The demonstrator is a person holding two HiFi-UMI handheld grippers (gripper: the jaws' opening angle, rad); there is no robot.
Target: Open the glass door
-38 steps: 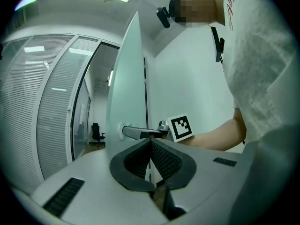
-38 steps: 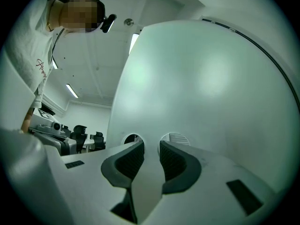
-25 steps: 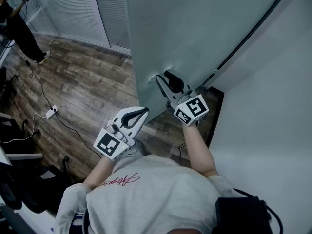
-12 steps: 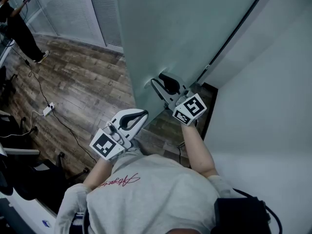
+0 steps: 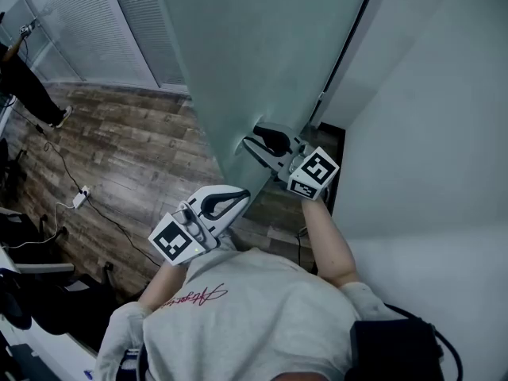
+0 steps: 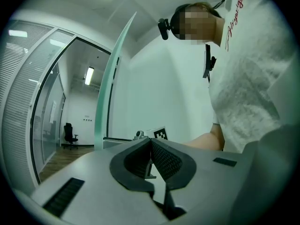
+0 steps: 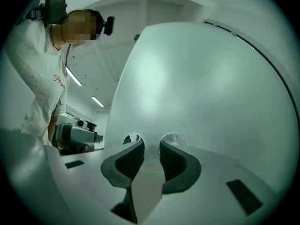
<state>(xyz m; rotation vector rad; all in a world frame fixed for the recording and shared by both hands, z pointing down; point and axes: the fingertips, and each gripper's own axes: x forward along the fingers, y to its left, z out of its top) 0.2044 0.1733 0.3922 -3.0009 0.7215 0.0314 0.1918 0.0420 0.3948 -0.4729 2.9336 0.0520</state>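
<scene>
The frosted glass door (image 5: 262, 54) stands ajar, hinged by the white wall on the right. My right gripper (image 5: 266, 143) is shut on the door handle (image 5: 248, 144) near the door's free edge. In the right gripper view the pale handle bar (image 7: 149, 182) runs between the ribbed pads (image 7: 129, 161) toward the glass door (image 7: 201, 88), with its round mounts just beyond the right gripper (image 7: 151, 144). My left gripper (image 5: 238, 198) hangs lower and to the left, shut and empty, clear of the door. In the left gripper view the left gripper (image 6: 150, 140) points past the door's edge (image 6: 105, 78).
A white wall (image 5: 429, 133) closes the right side. The wooden floor (image 5: 143, 157) carries a cable and power strip (image 5: 79, 198). Office chairs (image 5: 24, 292) stand at the lower left. Another person (image 5: 28, 86) stands far left by the blinds-covered partition (image 5: 87, 30).
The door has swung further with my right gripper still on its handle. My left gripper has travelled along beside it, staying shut.
</scene>
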